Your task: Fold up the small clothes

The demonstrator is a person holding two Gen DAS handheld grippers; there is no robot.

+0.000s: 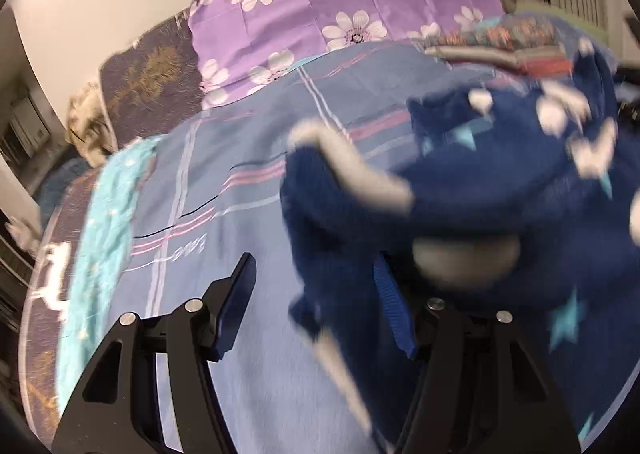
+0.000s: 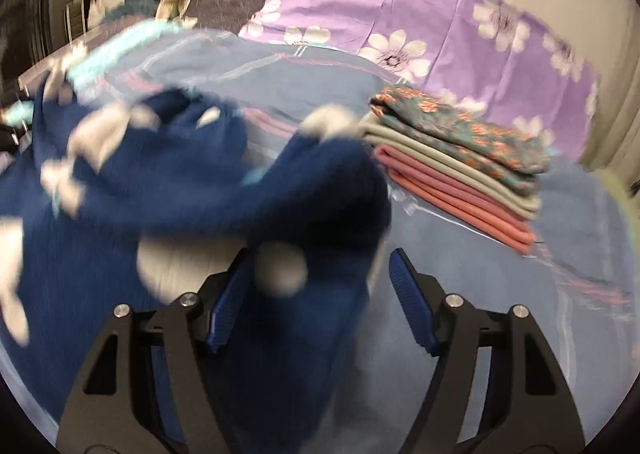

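Both wrist views angle down, close over the bed (image 1: 248, 125), sharing the seemingly blurred blue garment (image 2: 168, 189).

One dark blue garment (image 2: 168, 181) with white and light-blue shapes lies crumpled on the blue checked bedsheet (image 1: 248, 141). One stack of folded clothes (image 2: 460, 161) sits toward the sheet's far right edge; its layers are too blurred to count surely. One purple flowered cover (image 1: 320, 13) and one turquoise towel (image 1: 104, 221) border the sheet.
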